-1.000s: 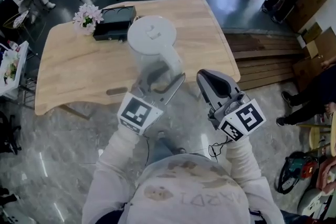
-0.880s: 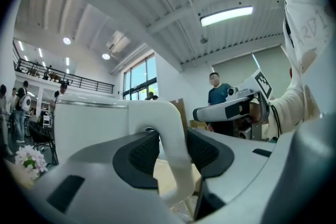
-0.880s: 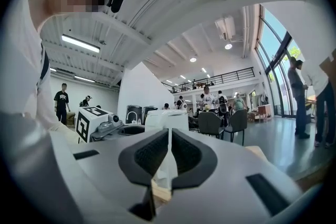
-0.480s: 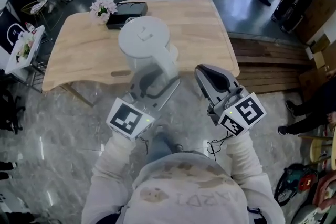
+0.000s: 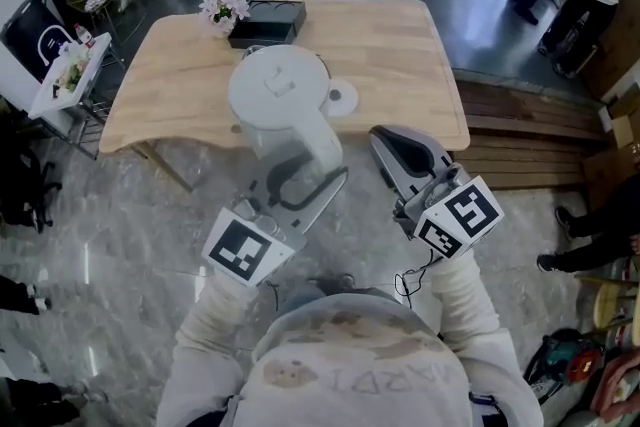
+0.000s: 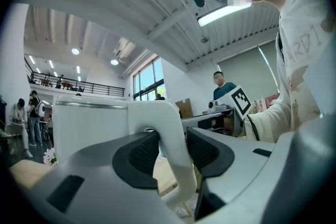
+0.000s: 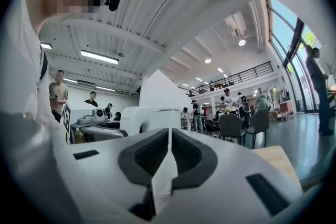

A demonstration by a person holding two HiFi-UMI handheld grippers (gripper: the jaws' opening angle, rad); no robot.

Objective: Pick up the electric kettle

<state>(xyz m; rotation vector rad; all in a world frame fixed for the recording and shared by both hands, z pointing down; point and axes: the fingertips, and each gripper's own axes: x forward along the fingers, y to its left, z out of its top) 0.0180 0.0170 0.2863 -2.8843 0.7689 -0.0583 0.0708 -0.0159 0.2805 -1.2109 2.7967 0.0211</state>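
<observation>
Left tongs (image 6: 172, 149) are clamped on the white handle (image 6: 164, 122) of the electric kettle (image 5: 281, 87), one ribbed dark pad pressed against each side of the handle. Right tongs (image 7: 169, 150) are shut on nothing, their pads meeting at the tips, and they hang idle at 3 o'clock from the kettle, a little apart from it.

Seen from the head view, the kettle is a pale jug with a round lid, held upright in the air out in front of the person. It hangs over the near edge of a light wooden surface (image 5: 170, 80). Its round base plate (image 5: 341, 97) lies on that surface at 2 o'clock from the lid, with no kettle sitting on it. At the far edge of the surface, at 11 o'clock from the kettle, stand a small bunch of pale flowers (image 5: 222, 7) and a flat black box (image 5: 268, 19) just beside them.

Judging from this, the pick-up looks as good as done: the kettle is off its base and carried by the left tongs alone. The next move calls for a firm hold on the handle and a level jug, since a narrow grip on one side could let the body swing or tip. Whether it holds water cannot be told.
</observation>
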